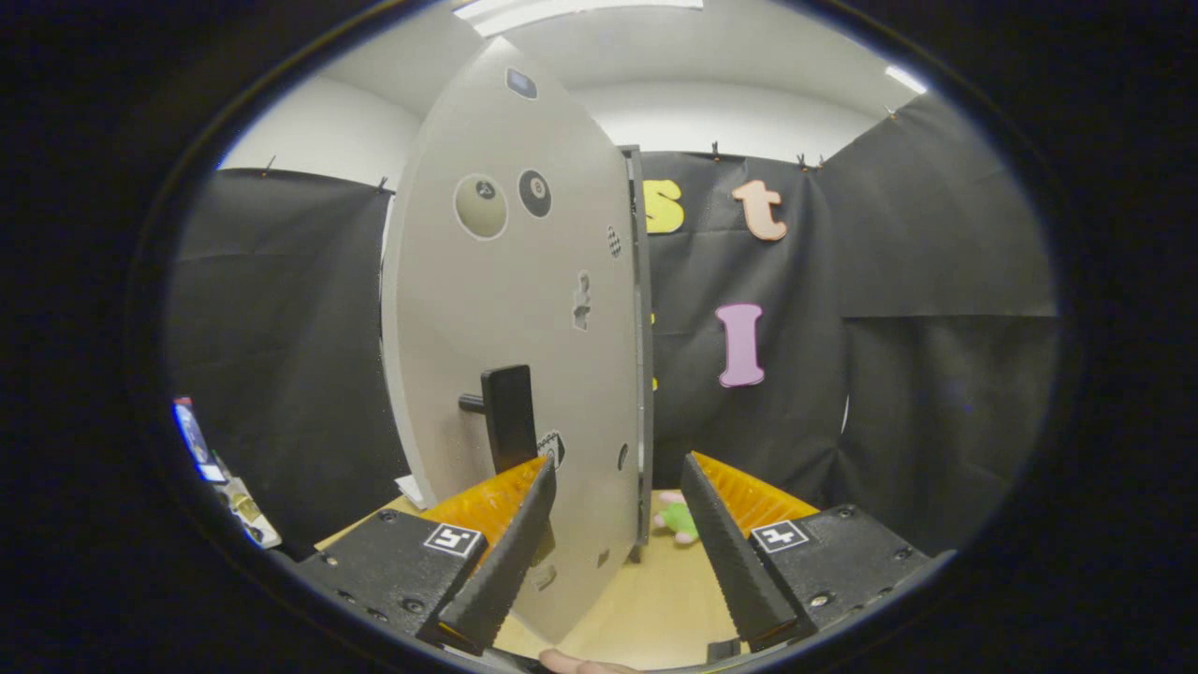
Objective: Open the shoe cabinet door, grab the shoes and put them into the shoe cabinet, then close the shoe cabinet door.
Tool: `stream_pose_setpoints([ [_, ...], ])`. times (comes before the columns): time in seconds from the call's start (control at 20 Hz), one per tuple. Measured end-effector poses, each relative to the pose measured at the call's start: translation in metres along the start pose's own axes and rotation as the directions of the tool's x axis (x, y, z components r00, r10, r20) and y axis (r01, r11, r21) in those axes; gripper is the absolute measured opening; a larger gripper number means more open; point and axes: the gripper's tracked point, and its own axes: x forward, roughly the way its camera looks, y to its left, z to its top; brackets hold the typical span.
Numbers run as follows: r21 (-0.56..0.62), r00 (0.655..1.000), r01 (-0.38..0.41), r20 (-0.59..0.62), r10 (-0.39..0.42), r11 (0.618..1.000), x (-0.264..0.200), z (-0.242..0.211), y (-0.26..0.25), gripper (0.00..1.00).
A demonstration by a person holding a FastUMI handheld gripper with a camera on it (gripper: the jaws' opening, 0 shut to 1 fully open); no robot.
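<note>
Two claw point(618, 473) fingers are held apart w/ the bottom edge of the pale shoe cabinet door point(510, 309) between them, nothing clamped. Door's dark handle point(508, 417) is seen just above the left finger. A green-pink toy point(676, 518) is spotted beyond on the table point(655, 604).

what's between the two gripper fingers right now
In the gripper view, the open gripper straddles the cabinet door's free edge; beyond lies a small green toy on the floor.
</note>
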Motion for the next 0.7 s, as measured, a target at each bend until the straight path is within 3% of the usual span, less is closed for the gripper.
stream_pose_setpoints([
  [0.4,0.019,1.0,0.024,-0.014,-0.023,1.0,0.049,-0.012,0.052,0.9],
  [0.7,0.05,0.995,-0.082,-0.057,0.084,0.995,0.085,-0.03,0.119,0.91],
])
